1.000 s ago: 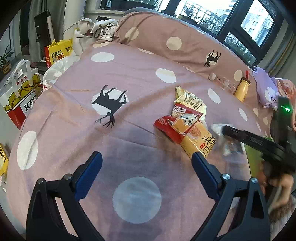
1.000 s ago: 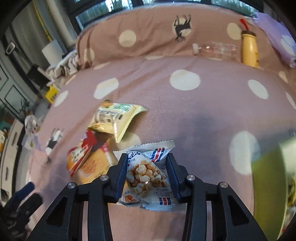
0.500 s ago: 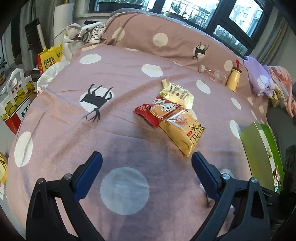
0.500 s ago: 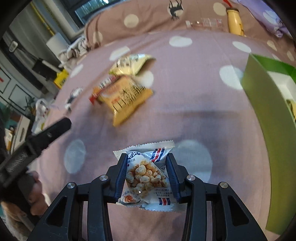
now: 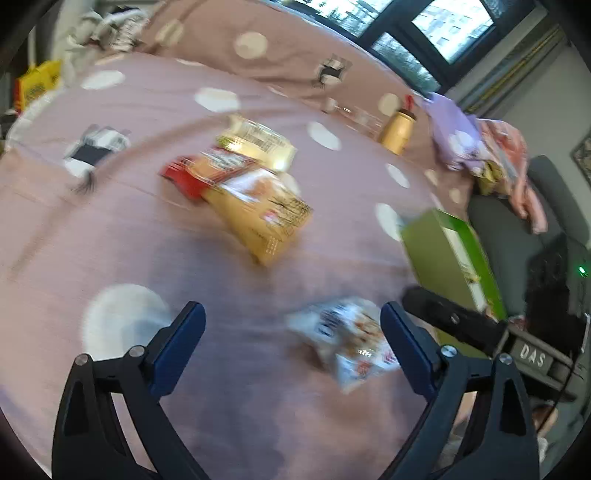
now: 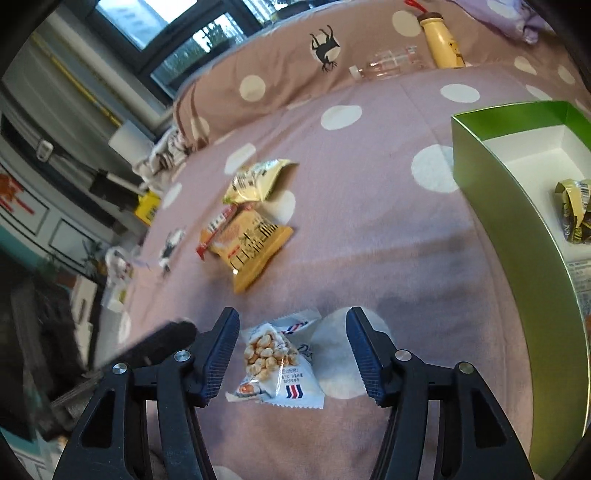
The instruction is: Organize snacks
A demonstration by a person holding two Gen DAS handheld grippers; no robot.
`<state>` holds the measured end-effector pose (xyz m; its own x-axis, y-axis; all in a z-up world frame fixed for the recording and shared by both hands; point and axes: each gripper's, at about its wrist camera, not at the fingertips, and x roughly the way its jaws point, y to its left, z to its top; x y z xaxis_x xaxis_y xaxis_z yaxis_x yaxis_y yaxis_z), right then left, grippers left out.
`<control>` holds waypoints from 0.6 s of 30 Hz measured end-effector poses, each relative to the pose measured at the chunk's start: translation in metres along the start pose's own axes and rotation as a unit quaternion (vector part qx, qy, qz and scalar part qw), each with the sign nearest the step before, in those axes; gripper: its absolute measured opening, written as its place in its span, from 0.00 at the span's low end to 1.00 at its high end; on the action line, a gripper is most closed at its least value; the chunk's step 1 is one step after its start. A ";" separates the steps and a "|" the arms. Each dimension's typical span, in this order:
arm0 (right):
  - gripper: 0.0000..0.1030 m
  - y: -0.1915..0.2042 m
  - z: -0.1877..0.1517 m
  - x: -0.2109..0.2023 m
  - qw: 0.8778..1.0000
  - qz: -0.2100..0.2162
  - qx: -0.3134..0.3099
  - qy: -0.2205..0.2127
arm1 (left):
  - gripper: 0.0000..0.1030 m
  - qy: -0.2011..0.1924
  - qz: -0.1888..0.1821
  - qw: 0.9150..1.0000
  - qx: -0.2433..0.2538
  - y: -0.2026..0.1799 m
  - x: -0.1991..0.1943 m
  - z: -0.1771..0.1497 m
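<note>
A bed (image 6: 369,229) under a mauve, white-dotted cover fills both views, with dark-framed windows (image 5: 436,26) admitting daylight along the upper edge and a grey sofa (image 5: 517,229) at right.

Right gripper (image 6: 291,354) jaws have just been opening; white popcorn packet (image 6: 279,365) lies between them, unclamped, on the polka-dot bedspread (image 6: 369,206). Green box (image 6: 517,229) at right frame edge.
</note>
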<state>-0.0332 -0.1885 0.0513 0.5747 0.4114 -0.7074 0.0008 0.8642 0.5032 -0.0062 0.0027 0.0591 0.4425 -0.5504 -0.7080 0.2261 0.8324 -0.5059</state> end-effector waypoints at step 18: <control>0.59 -0.004 -0.008 0.047 0.995 0.049 0.012 0.086 | 0.51 0.057 -0.045 0.997 0.029 -0.028 0.036 -0.023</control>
<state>-0.0131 -0.1704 0.0114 0.4244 0.5385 -0.7279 -0.0270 0.8111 0.5843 -0.0169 -0.0418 0.0364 0.3170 -0.6239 -0.7144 0.3117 0.7799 -0.5428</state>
